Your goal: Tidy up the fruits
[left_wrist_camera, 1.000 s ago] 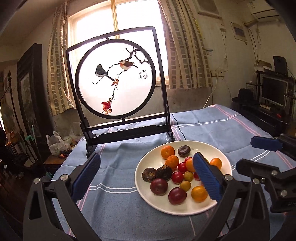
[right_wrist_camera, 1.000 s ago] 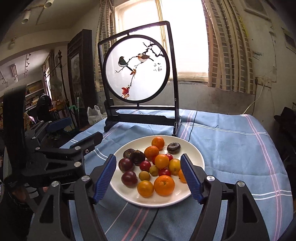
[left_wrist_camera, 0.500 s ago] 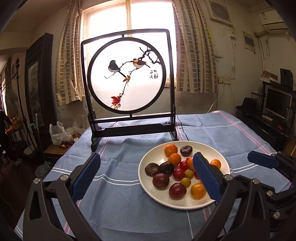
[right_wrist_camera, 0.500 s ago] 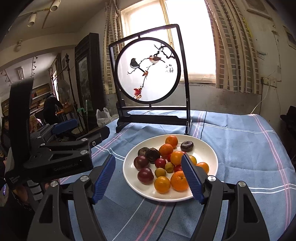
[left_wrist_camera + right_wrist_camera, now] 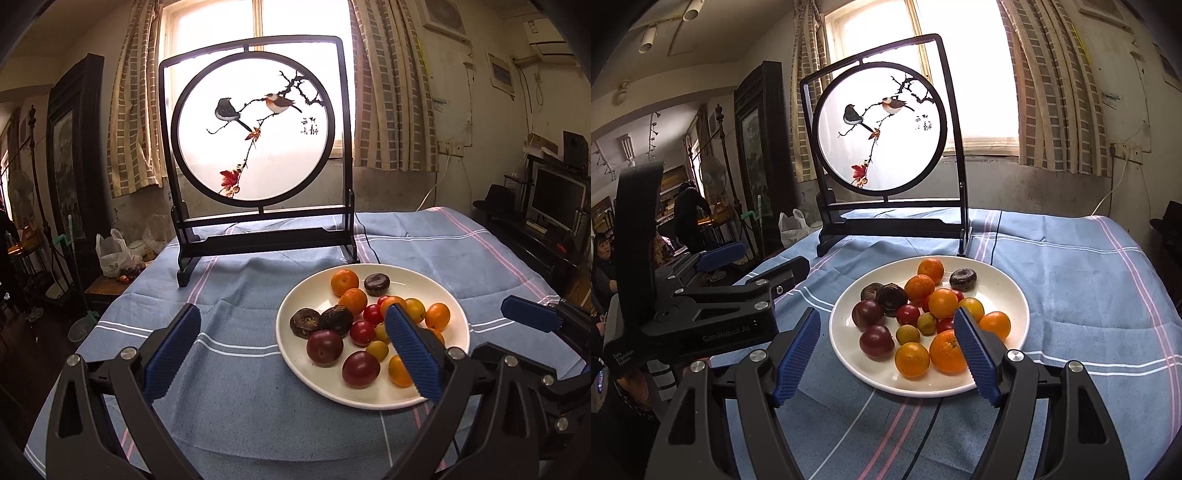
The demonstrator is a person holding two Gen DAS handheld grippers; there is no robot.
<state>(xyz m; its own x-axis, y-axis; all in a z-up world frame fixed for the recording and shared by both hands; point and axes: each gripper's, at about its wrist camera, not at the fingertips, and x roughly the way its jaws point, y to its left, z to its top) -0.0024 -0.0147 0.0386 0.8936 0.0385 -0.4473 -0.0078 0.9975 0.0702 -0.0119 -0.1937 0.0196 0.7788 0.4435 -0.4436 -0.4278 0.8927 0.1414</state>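
Note:
A white plate (image 5: 369, 400) (image 5: 997, 280) on the blue striped cloth holds a mixed heap of fruit: oranges (image 5: 945, 350), dark plums (image 5: 324, 347), red cherry tomatoes (image 5: 908, 314), small yellow fruits (image 5: 907, 334) and dark wrinkled ones (image 5: 335, 318). My left gripper (image 5: 291, 312) hovers open over the plate's left edge, nothing between its fingers. My right gripper (image 5: 886, 315) stands open just in front of the plate, framing the near fruits without touching them. In the right wrist view the left gripper (image 5: 753, 264) shows at the left. One blue pad of the right one (image 5: 532, 317) shows in the left wrist view.
A black-framed round screen (image 5: 255, 136) (image 5: 882, 129) painted with birds stands behind the plate, a cable (image 5: 369, 247) running from its foot. The table's left edge drops to a low stand with a plastic bag (image 5: 110, 254). A monitor (image 5: 557, 195) sits far right. People (image 5: 602, 258) are far left.
The left wrist view has rolled level, so the screen now stands upright, and the plate sits further right in it. The right gripper barely moved. No fruit has shifted.

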